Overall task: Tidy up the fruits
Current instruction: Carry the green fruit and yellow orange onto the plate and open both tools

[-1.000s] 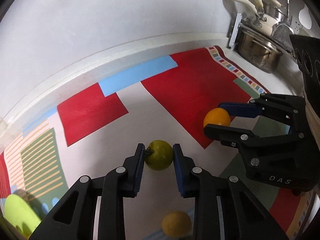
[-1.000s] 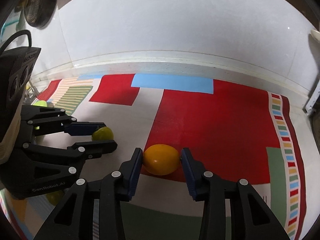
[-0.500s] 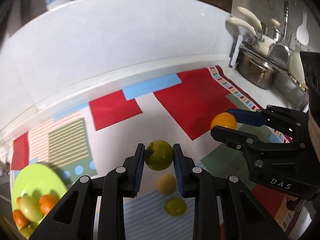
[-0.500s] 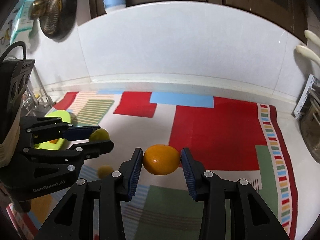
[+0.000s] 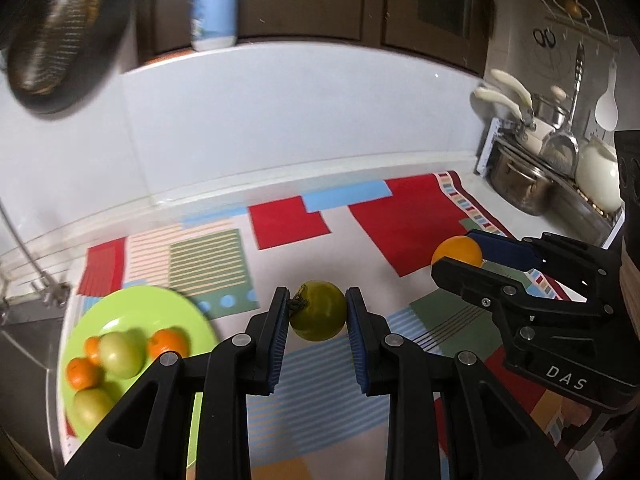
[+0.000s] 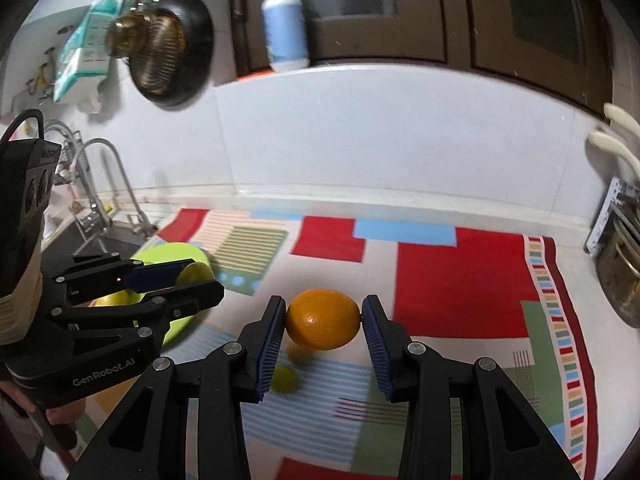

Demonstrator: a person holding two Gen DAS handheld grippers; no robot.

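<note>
My left gripper is shut on a green tomato with a dried stem, held in the air above the patterned mat. My right gripper is shut on an orange fruit, also lifted off the mat. Each gripper shows in the other's view: the right gripper with its orange fruit, the left gripper with its green tomato. A lime green plate at lower left holds several oranges and green tomatoes. A yellow-green fruit lies on the mat below my right gripper.
A sink with a tap lies left of the plate. Steel pots and hanging utensils crowd the right end of the counter. A white tiled wall backs the mat, with a blue bottle on the ledge and a dark pan hanging above.
Both grippers have risen off the mat with their fruits still clamped. The view has tipped up, bringing the green plate, the sink and the cupboards into sight.
</note>
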